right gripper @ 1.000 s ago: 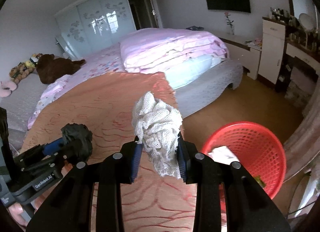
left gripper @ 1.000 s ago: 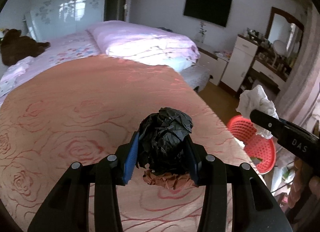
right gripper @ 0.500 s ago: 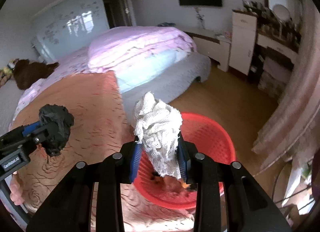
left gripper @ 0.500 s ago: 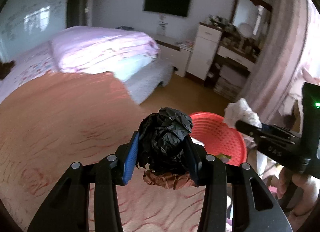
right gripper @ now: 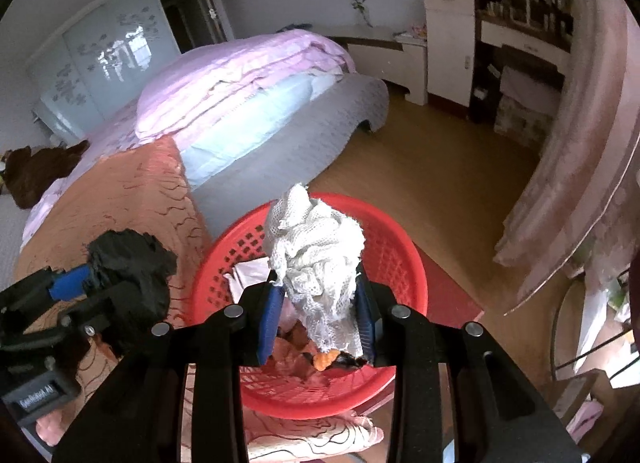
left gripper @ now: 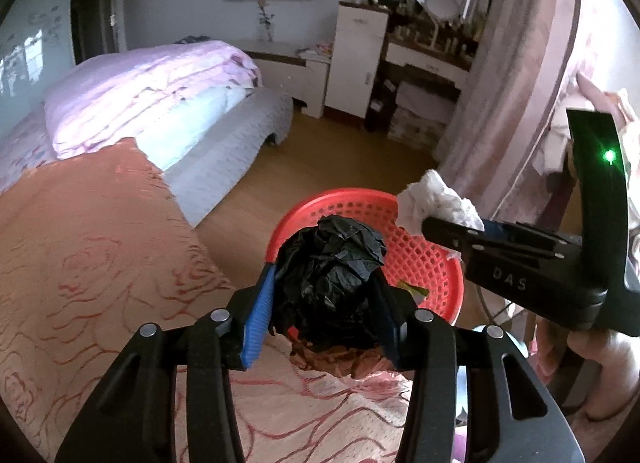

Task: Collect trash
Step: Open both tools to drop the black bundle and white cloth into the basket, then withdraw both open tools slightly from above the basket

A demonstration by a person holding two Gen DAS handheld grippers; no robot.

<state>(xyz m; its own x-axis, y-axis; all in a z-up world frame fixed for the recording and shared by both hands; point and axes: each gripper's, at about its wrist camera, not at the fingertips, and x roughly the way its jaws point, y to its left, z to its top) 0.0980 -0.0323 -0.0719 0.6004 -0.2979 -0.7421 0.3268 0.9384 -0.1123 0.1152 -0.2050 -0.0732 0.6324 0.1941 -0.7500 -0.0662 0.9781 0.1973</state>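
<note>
Left gripper [left gripper: 326, 299], angled downward, has just been opening around a crumpled black plastic wad [left gripper: 330, 263] beside the red perforated basket [right gripper: 404, 263]. Right gripper [right gripper: 318, 303] pinches a wrinkled white mesh cloth [right gripper: 316, 251] over it.

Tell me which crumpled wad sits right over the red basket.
The white mesh cloth wad in the right claw; the black plastic wad hangs beside the basket's rim.
</note>
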